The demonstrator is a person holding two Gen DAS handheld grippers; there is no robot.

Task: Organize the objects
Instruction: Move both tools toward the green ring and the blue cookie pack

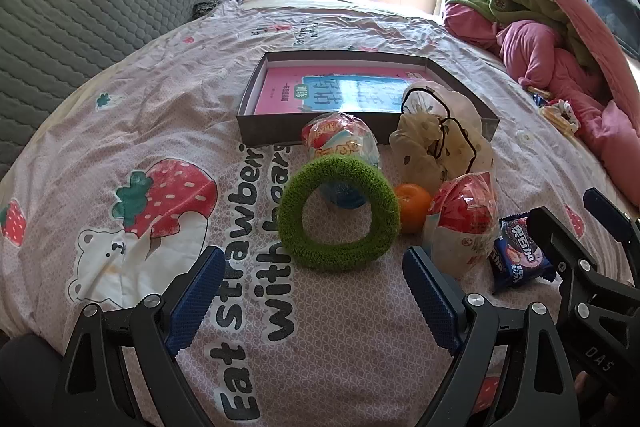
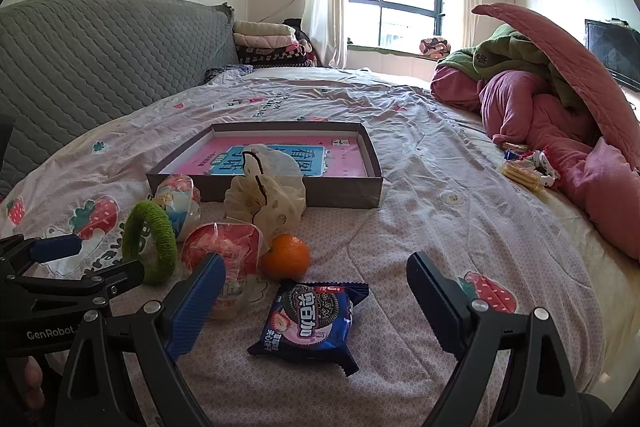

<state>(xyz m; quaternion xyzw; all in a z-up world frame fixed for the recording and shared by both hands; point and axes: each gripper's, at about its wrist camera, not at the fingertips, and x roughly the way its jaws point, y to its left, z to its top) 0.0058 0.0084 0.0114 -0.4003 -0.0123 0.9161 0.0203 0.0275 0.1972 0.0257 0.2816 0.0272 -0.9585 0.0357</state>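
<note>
Green and fuzzy, a soft knitted ring (image 1: 338, 213) stands on edge on the strawberry-print bedsheet (image 1: 132, 131) just ahead of the left claw (image 1: 314, 301), whose blue ribbed pads are apart and empty. The right claw (image 2: 316, 301), also spread wide, hovers over a crinkly foil biscuit packet (image 2: 310, 319), likely light and slippery, best pinched across its flat middle. A shallow grey box (image 2: 280, 193) waits beyond, near an orange (image 2: 286, 255).
</note>
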